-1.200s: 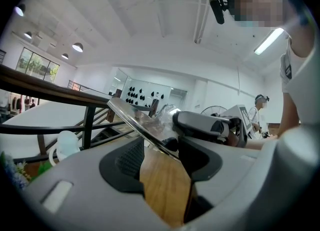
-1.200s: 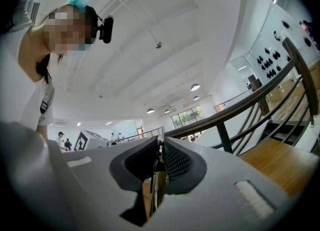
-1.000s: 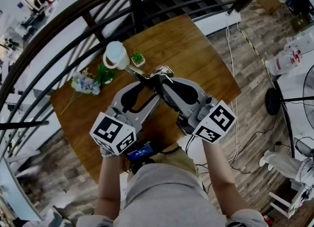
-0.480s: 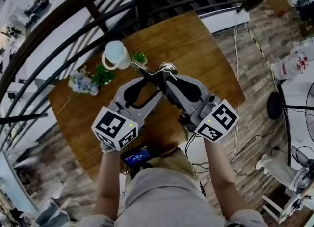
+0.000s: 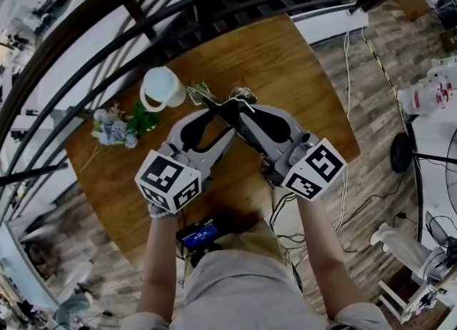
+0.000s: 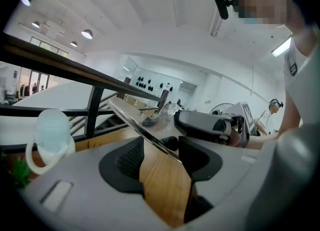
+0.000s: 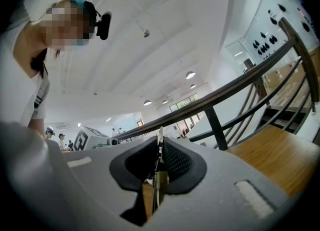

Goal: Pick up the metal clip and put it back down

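The metal clip (image 5: pixel 214 101) is a long shiny strip with a looped end, held up above the round wooden table (image 5: pixel 285 64). My right gripper (image 5: pixel 241 113) is shut on it: in the right gripper view the thin metal edge (image 7: pixel 160 147) is pinched between the dark pads. My left gripper (image 5: pixel 218 118) meets it from the left with its jaws wide. In the left gripper view the strip (image 6: pixel 145 127) runs slantwise across the gap between the left gripper's (image 6: pixel 160 155) pads, which do not press on it. The right gripper's body (image 6: pixel 205 122) shows just beyond.
A white mug (image 5: pixel 161 87) stands at the table's far left, with a small potted plant (image 5: pixel 198 88) beside it and a bunch of flowers (image 5: pixel 114 125) further left. A dark railing (image 5: pixel 107 28) runs behind the table. Cables (image 5: pixel 350 164) trail over the floor at the right.
Both grippers stay together on the clip and have shifted slightly toward the far side. The clip's tip now lies over the potted plant. The head view has drifted a little.
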Demonstrator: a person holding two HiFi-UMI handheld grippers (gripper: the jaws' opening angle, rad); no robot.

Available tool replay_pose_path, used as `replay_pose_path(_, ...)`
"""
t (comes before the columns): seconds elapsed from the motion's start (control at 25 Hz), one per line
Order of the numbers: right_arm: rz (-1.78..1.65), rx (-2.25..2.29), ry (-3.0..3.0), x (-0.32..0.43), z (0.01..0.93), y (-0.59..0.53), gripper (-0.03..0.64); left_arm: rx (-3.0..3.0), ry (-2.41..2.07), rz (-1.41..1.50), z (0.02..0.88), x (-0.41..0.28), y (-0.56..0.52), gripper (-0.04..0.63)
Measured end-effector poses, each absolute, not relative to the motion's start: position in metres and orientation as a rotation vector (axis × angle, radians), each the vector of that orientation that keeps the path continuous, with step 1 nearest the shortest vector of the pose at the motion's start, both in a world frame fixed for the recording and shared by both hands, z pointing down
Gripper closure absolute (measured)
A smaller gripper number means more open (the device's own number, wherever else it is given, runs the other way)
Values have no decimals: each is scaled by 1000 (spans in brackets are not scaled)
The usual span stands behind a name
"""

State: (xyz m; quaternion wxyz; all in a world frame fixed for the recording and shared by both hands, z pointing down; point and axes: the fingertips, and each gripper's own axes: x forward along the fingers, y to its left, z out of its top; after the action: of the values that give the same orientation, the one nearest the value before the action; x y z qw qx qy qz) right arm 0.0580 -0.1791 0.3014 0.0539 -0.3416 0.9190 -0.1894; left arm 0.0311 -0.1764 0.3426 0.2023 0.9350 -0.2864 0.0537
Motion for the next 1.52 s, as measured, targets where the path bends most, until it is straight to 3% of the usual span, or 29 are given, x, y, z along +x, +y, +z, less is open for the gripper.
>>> replay_pose_path(1.52,-777,-1130,2840,65,395,-304,588,2470,-912,263,406,25,-232,396)
